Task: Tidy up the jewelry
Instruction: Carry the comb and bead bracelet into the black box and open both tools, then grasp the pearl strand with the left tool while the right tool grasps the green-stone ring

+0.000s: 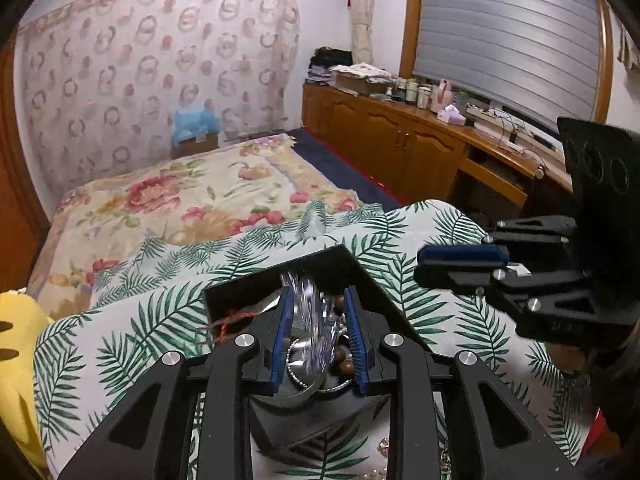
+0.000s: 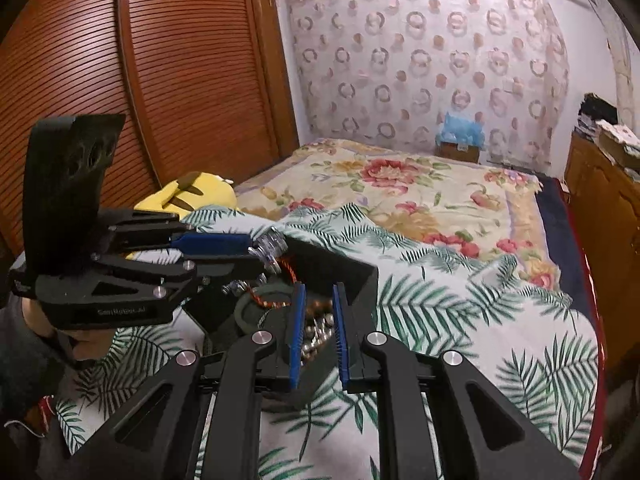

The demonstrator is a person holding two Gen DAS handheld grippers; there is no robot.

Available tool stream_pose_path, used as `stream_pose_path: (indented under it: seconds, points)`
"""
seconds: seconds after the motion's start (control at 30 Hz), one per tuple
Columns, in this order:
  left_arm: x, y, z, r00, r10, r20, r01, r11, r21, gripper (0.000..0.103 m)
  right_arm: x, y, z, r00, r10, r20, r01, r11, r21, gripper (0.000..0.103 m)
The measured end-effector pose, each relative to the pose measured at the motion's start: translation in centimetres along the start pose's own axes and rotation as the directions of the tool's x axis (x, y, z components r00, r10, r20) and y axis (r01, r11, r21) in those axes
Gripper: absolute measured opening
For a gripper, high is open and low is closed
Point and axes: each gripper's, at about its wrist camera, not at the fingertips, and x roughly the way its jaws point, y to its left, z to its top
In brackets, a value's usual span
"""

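A black jewelry box [image 1: 376, 280] sits open on the palm-leaf cloth; it also shows in the right wrist view [image 2: 340, 268]. It holds brown beads [image 1: 344, 360], a silver chain, a red cord [image 1: 232, 320] and silver beads [image 2: 316, 332]. My left gripper [image 1: 318, 308] hovers over the box with its pads apart; a clear crystal bracelet [image 1: 310, 320], blurred by motion, hangs between them. From the right wrist view the bracelet [image 2: 270, 250] sits at the left gripper's tips [image 2: 256, 254]. My right gripper [image 2: 318, 320] is open and empty above the box's near corner.
The palm-leaf cloth [image 2: 440, 312] lies over a floral bedspread [image 2: 400, 184]. A yellow plush toy [image 2: 192, 196] lies at the bed's left, by a wooden wardrobe. A wooden cabinet [image 1: 400, 136] with clutter runs along the right. More loose jewelry [image 1: 440, 456] lies near the bottom edge.
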Motion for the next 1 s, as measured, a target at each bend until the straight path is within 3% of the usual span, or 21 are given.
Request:
stream_pose_path:
  seconds: [0.07, 0.33, 0.7, 1.0]
  points:
    - [-0.3, -0.1, -0.2, 1.000, -0.007, 0.008, 0.007, 1.000, 0.002, 0.033, -0.1, 0.3, -0.7, 1.000, -0.005, -0.008, 0.005, 1.000, 0.000, 0.016]
    - [-3.0, 0.5, -2.9, 1.000, 0.002, -0.001, -0.002, 1.000, -0.012, 0.036, -0.9, 2.3, -3.6, 0.999, 0.003, -0.036, -0.003, 1.000, 0.004, 0.016]
    - [-5.1, 1.1, -9.5, 0.995, 0.020, -0.099, -0.025, 0.999, -0.047, 0.038, -0.6, 5.2, -7.9, 0.989, 0.010, -0.150, -0.012, 1.000, -0.007, 0.016]
    - [-5.5, 1.1, -13.1, 0.990, 0.021, -0.142, -0.031, 0.997, -0.073, 0.039, -1.3, 7.2, -10.2, 0.983, -0.011, -0.182, 0.005, 0.999, -0.034, 0.016]
